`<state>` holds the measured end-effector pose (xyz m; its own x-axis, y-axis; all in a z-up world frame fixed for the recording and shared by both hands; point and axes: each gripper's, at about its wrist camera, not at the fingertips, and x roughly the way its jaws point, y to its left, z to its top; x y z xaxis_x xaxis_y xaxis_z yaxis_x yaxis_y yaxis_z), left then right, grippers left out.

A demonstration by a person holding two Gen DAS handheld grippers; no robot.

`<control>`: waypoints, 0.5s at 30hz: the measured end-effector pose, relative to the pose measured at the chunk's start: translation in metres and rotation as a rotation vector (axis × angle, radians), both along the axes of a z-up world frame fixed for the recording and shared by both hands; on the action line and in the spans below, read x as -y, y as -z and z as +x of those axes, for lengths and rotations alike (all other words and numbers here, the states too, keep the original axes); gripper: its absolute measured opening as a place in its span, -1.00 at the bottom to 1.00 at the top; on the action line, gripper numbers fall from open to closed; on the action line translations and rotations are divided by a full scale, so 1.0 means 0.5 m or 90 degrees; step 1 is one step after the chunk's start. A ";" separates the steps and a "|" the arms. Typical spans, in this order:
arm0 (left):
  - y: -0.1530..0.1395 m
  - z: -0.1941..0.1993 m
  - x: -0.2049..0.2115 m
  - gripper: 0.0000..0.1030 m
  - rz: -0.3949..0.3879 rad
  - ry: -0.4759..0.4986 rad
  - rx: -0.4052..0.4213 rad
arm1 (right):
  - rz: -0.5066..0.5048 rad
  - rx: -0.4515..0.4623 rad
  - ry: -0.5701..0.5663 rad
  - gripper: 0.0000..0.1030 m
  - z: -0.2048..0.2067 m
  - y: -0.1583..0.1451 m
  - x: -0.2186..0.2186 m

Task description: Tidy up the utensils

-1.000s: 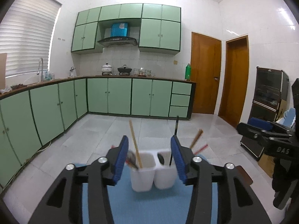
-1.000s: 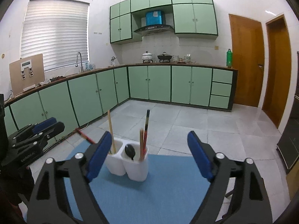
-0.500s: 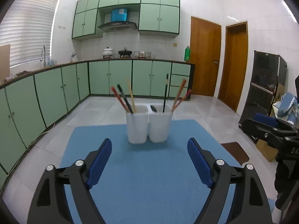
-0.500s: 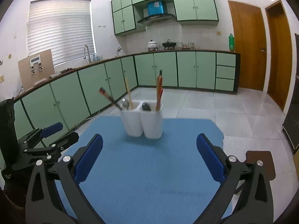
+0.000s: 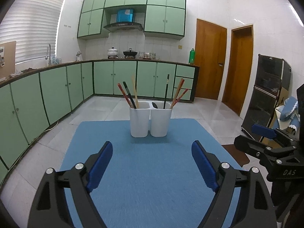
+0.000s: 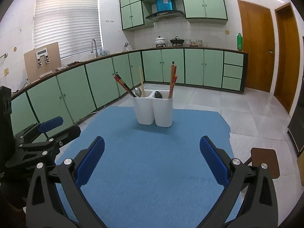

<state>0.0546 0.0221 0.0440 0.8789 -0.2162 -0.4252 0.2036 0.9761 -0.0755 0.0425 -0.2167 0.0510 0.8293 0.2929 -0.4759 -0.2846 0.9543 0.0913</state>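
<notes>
A white two-compartment utensil holder [image 5: 150, 121] [image 6: 153, 110] stands upright at the far end of a blue mat [image 5: 152, 171] [image 6: 152, 171]. Chopsticks [image 5: 129, 96] [image 6: 123, 84] lean out of its left compartment, more chopsticks [image 5: 177, 95] [image 6: 172, 79] out of the right one. In the right wrist view a spoon [image 6: 138, 91] shows in the left cup and a dark spoon [image 6: 158, 94] in the right. My left gripper [image 5: 152, 166] is open and empty, well short of the holder. My right gripper [image 6: 152, 160] is open and empty too, beside it.
Past the mat's edges lies grey tiled floor [image 5: 199, 112]. Green kitchen cabinets [image 5: 57, 95] run along the left and back walls. A brown stool seat [image 6: 265, 161] sits off the mat's right side. A dark cabinet [image 5: 266, 95] stands at the right, near two wooden doors [image 5: 210, 60].
Both grippers have drawn back from the holder, which now looks smaller and farther off. The left jaws, narrow around the holder a second ago, have spread wide; the right jaws widened slightly.
</notes>
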 end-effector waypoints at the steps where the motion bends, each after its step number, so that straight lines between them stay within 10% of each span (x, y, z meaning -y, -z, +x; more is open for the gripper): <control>1: -0.004 -0.008 0.000 0.62 0.002 -0.003 0.005 | 0.001 0.002 -0.001 0.89 -0.005 -0.002 -0.001; 15: -0.036 -0.064 0.004 0.62 0.003 -0.010 0.048 | 0.005 0.042 0.000 0.89 -0.042 -0.037 -0.004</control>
<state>0.0225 0.0199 0.0621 0.9117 -0.2000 -0.3590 0.1927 0.9796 -0.0564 0.0213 -0.2145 0.0696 0.8587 0.2962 -0.4181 -0.2897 0.9537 0.0805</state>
